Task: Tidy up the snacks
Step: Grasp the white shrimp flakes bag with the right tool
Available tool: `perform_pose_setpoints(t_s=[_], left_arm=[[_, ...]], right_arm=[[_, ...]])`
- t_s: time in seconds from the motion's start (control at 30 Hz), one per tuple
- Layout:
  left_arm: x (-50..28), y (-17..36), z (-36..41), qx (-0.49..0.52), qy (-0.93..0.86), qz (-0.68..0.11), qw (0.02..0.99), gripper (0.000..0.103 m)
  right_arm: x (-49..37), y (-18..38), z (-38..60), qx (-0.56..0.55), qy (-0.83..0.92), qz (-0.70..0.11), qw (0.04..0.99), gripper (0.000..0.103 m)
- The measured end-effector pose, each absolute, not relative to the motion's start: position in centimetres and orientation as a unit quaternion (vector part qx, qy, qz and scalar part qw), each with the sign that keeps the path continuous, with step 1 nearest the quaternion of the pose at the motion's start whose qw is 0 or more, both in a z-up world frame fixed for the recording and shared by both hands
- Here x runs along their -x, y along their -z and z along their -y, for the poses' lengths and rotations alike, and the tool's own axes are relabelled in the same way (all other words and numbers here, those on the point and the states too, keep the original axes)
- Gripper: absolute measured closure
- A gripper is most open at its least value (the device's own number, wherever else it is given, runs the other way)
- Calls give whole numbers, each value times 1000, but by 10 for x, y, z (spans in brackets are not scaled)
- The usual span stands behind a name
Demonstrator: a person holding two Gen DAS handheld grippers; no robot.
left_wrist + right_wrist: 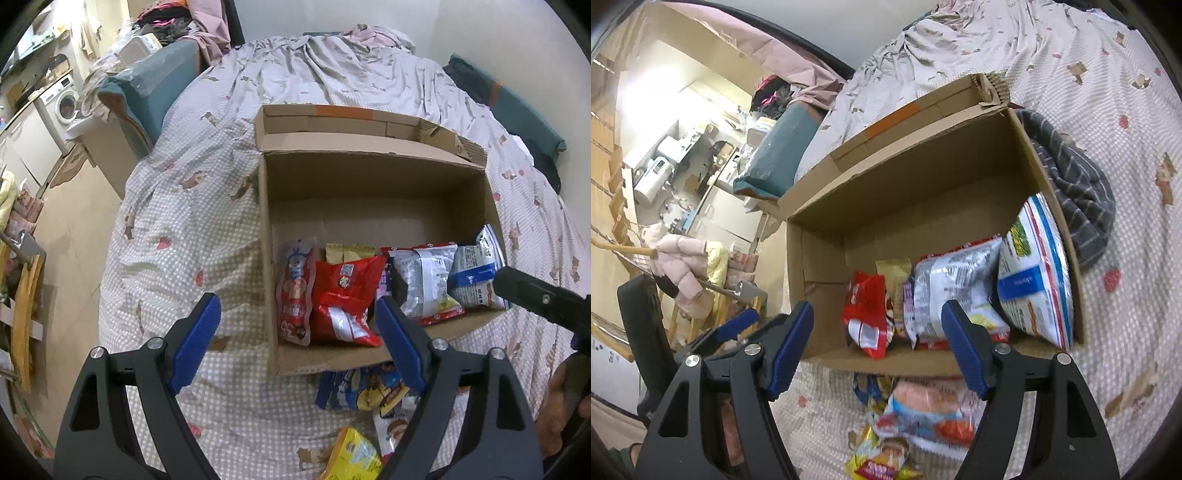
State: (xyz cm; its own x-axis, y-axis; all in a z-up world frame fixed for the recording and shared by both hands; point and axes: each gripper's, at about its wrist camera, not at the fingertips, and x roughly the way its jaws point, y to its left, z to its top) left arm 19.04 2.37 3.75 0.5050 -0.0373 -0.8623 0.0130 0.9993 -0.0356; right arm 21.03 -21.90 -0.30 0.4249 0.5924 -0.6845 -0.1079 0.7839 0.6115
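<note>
An open cardboard box (369, 177) (923, 192) lies on the bed. Along its near wall stand a slim red sausage pack (295, 291), a red snack bag (345, 299) (866, 314), a beige packet (349, 253) (894, 269), a silver bag (424, 280) (945, 291) and a blue-and-white bag (476, 273) (1034, 273). My left gripper (299, 332) hangs open above the box's near left corner, nothing between its blue pads. My right gripper (877, 339) is open too, over the near wall, empty; its black finger (535, 299) shows at the right of the left wrist view.
Loose snack packs (365, 391) (923, 413) and a yellow packet (354, 458) (882, 461) lie on the checked bedspread (177, 236) before the box. A grey striped cloth (1078, 192) lies beside the box's right wall. Teal cushions, a washing machine (61, 103) and floor lie left.
</note>
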Motion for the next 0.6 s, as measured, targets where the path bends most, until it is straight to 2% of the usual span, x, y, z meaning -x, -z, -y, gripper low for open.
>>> perform_pose_setpoints(t_s=[0.13,0.3,0.6], left_arm=[[-176,-39,-33,23,17,-497,867,20],[-156,-34,-37,1,12,-496,868,20],[-128,-27,-50,27,10,-507,862,20]], right_arm=[[-196,-1,222,-234,-206,-494,811,26],[-175,1,228,-226,-187,-500,815,14],[-149,13,247,-242,-157,-516,806,14]])
